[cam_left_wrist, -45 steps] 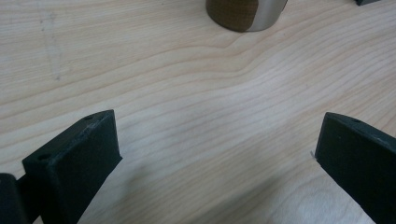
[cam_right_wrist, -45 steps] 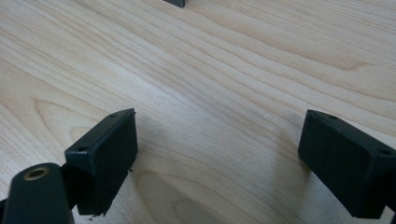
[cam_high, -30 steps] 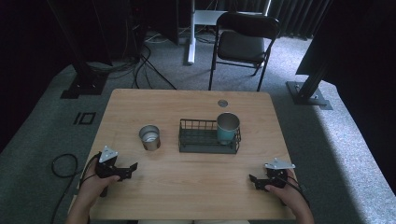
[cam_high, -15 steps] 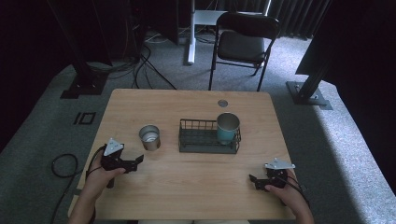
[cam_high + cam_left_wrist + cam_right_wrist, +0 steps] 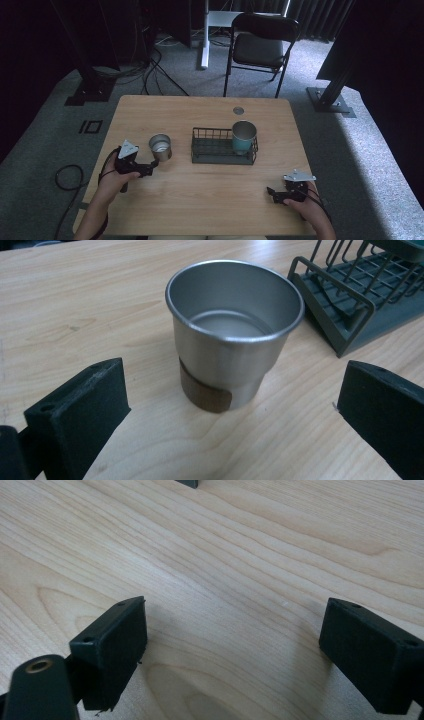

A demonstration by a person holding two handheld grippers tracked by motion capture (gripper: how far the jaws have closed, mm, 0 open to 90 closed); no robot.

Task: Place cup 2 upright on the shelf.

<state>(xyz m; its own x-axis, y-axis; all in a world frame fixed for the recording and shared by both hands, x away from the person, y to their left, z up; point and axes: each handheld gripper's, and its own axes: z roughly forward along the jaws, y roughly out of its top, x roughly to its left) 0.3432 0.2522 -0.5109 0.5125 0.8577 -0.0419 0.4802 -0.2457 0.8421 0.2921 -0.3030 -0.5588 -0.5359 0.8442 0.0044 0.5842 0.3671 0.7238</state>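
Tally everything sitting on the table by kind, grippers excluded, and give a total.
Steel cups: 2, the bare steel cup standing on the table and the teal-sleeved steel cup in the rack
Wire rack: 1
Total: 3

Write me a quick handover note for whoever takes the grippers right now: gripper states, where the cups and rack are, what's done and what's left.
Left gripper: open, jaws either side of the steel cup but not touching it.
Right gripper: open, holding nothing, low over the table near its front right.
Steel cup: upright on the table, left of the wire rack.
Teal cup: upright in the rack's right end.
Done: one cup racked.
Left, probably: close on the steel cup, lift it and set it in the rack's free left part.
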